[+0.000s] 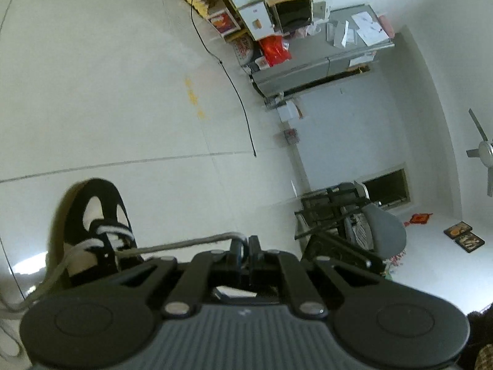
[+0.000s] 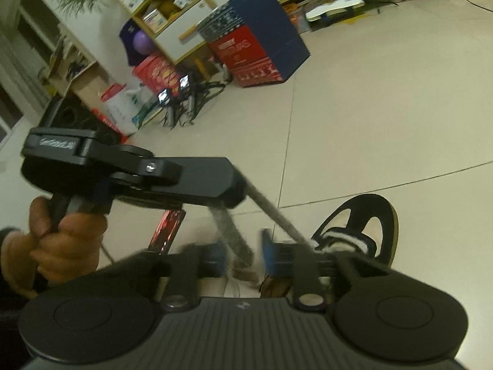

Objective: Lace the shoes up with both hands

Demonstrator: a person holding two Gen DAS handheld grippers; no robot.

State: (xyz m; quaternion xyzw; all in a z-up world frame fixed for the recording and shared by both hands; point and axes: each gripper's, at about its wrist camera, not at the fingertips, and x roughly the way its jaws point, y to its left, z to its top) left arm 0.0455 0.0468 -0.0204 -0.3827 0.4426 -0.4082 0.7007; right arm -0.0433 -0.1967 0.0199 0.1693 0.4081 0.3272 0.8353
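Lace [image 1: 185, 243] is acting soft and limp — left gripper [image 1: 246, 246] is pinching its end taut from the shoe [image 1: 95, 231]; right gripper [image 2: 255, 252] is closing around a slack strand, grip unclear.

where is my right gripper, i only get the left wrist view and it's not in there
Observer: In the right wrist view, the right gripper is low over the floor, with the shoe just to its right.
Operator: is it on the lace yet
Observer: Not that I can see. A second lace strand hangs between its pads, which look apart, though the picture is blurred there.
Operator: how does my left one look from outside
Observer: The left gripper is above and to the left, with a hand on its handle. The taut lace slopes from its tip down to the shoe.
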